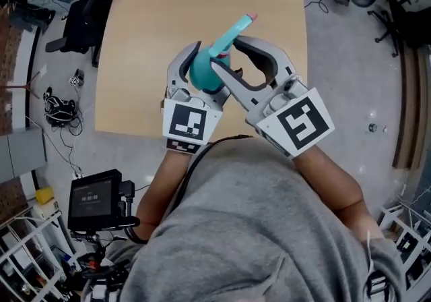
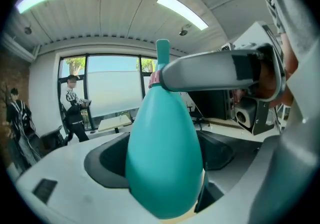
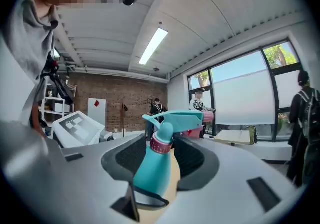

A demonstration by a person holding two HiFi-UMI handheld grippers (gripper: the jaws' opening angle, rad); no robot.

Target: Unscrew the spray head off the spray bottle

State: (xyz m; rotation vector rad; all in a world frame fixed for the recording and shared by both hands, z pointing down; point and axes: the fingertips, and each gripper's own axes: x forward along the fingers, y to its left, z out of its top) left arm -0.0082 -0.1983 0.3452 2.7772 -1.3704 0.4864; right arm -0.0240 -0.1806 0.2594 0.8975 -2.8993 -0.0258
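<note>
A teal spray bottle (image 1: 202,73) with a pink collar is held up over the wooden table (image 1: 155,17), its spray head (image 1: 236,29) pointing away from me. My left gripper (image 1: 207,70) is shut on the bottle's fat body (image 2: 162,153), one pad on each side. My right gripper (image 1: 231,51) reaches in from the right at neck height. In the right gripper view the pink collar (image 3: 161,145) and the spray head (image 3: 180,118) stand between its fingers with a gap to the pads. One right finger (image 2: 215,70) crosses the neck in the left gripper view.
An office chair (image 1: 81,17) stands left of the table, with cables (image 1: 57,108) on the floor below it. A black device with a screen (image 1: 94,199) sits at my lower left. People stand by the windows (image 3: 200,100) in the background.
</note>
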